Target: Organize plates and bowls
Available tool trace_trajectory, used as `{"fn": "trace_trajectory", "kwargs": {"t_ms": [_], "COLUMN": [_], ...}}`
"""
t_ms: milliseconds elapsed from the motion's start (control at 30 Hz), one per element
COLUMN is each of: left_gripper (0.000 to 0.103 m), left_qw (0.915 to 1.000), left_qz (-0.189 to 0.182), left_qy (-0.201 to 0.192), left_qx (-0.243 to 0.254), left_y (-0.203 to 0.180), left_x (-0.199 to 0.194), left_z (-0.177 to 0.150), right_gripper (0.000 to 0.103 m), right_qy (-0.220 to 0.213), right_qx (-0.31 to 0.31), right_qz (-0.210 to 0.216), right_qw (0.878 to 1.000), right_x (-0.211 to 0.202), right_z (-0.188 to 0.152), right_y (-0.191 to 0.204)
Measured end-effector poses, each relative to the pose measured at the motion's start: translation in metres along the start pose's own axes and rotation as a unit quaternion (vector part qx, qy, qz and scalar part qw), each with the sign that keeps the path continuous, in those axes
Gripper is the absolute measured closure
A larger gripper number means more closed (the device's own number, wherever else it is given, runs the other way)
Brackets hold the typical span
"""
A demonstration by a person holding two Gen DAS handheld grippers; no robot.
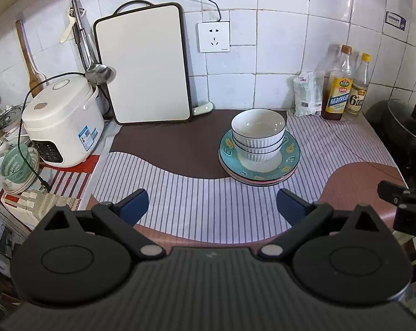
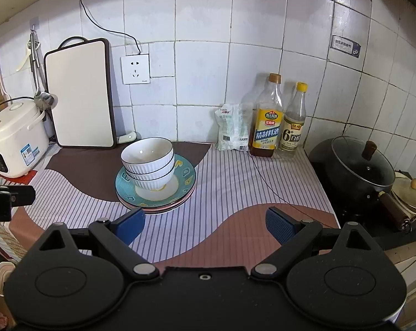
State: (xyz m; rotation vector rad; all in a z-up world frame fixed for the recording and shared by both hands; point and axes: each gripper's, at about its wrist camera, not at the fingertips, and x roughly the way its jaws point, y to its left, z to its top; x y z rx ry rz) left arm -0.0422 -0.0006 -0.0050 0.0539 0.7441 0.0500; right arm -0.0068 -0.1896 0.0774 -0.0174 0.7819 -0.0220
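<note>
Three white ribbed bowls (image 1: 258,135) are nested in a stack on a teal plate (image 1: 289,154) that lies on a pink plate on the striped counter mat. The same stack of bowls (image 2: 148,162) and teal plate (image 2: 185,176) show in the right wrist view. My left gripper (image 1: 212,208) is open and empty, held back from the stack, near the counter's front. My right gripper (image 2: 205,224) is open and empty, to the right of the stack and nearer the front edge. The right gripper's tip also shows in the left wrist view (image 1: 398,195).
A white rice cooker (image 1: 61,121) stands at the left, a cutting board (image 1: 144,66) leans on the tiled wall. Two bottles (image 1: 338,85) and a white bag (image 1: 307,93) stand at the back right. A black lidded pot (image 2: 356,168) sits on the stove at the right.
</note>
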Motion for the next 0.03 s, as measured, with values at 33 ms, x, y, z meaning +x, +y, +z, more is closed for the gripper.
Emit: {"fn": "trace_trajectory", "kwargs": {"t_ms": [33], "left_gripper": [0.002], "left_qw": [1.0], "left_qz": [0.0], "left_qy": [0.001], "left_qx": [-0.001], "left_y": [0.0003], "left_x": [0.0002], "left_z": [0.0001], "right_gripper": [0.006], "right_qy": [0.001], "right_qx": [0.001], "right_qz": [0.0], "right_qw": [1.0], "right_x": [0.0011], "right_z": [0.0003], "right_y": [-0.0008]}}
